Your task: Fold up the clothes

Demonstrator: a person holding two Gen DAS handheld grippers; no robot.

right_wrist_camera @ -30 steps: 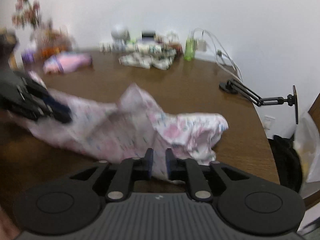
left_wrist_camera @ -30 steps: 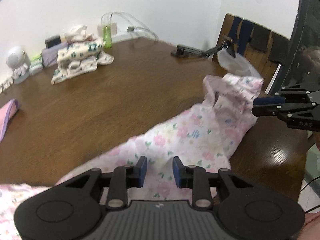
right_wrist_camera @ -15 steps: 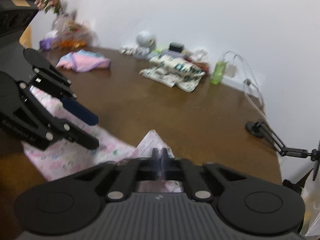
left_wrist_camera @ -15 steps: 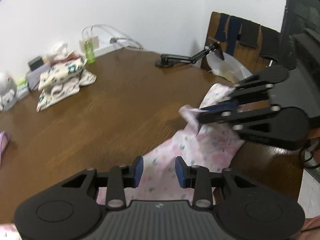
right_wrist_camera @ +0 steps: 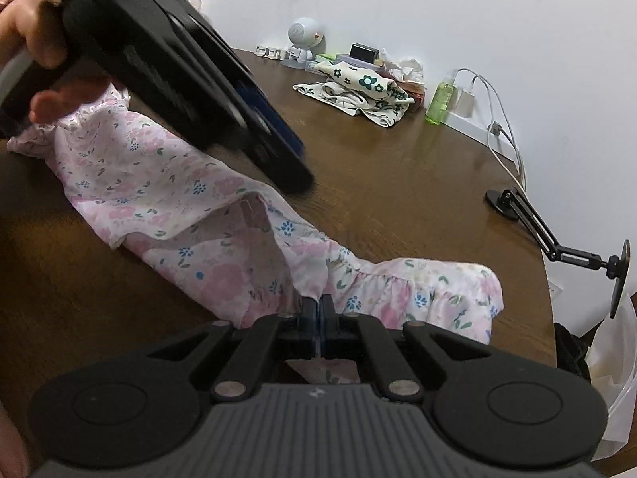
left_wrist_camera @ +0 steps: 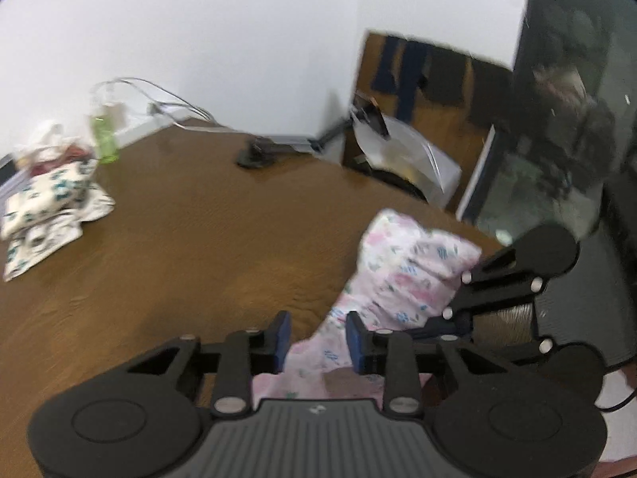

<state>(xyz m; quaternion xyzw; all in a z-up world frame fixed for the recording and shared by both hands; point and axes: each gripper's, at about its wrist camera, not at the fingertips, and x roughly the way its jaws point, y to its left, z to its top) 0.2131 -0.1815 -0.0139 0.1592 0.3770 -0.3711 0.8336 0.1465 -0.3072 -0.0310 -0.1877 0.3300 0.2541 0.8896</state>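
Observation:
A pink floral garment [right_wrist_camera: 167, 183] lies stretched across the brown table [right_wrist_camera: 398, 183]; it also shows in the left wrist view [left_wrist_camera: 402, 275]. My right gripper [right_wrist_camera: 317, 310] is shut on a fold of the garment near its ruffled end. My left gripper [left_wrist_camera: 317, 336] is open, its fingers on either side of a strip of the fabric without pinching it. In the right wrist view the left gripper [right_wrist_camera: 290, 155] hovers over the garment's middle. In the left wrist view the right gripper [left_wrist_camera: 450, 324] sits just right of my left one.
A folded white flower-print cloth [right_wrist_camera: 358, 91] lies at the back with a green bottle [right_wrist_camera: 438, 101], a charger with cables [right_wrist_camera: 493, 127] and a small white gadget [right_wrist_camera: 302, 40]. A black clamp arm [right_wrist_camera: 533, 223] stands at the table's right edge [right_wrist_camera: 549, 279].
The right gripper has closed on the garment fold and pulled it toward the table's right end. The left gripper swung right and now straddles the fabric, staying open.

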